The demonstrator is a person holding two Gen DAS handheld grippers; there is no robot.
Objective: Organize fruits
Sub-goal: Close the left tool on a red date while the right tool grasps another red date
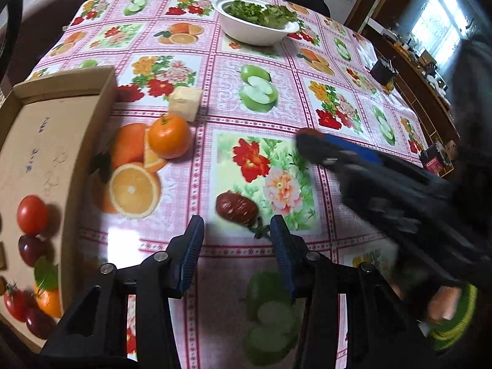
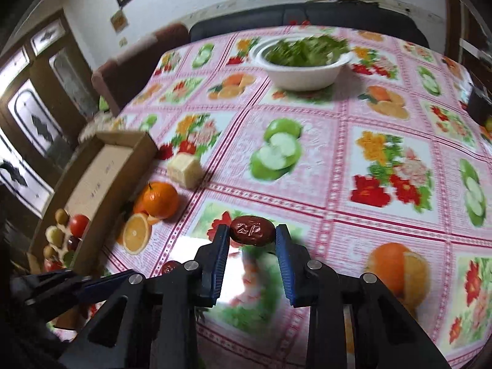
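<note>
Right gripper (image 2: 252,235) is clamped on a wrinkled red date (image 2: 252,231), pinched end to end between both fingertips above the surface (image 2: 323,166). Left gripper (image 1: 236,233) stands about half open and empty; a second date (image 1: 236,207) lies on the surface just ahead of its fingertips. One loose orange (image 1: 169,135) sits beside the cardboard box (image 1: 101,98), with a pale cube (image 1: 185,103) just behind it. Box contents include a tomato (image 1: 31,214). White bowl of greens (image 1: 256,20) stands at the far side.
</note>
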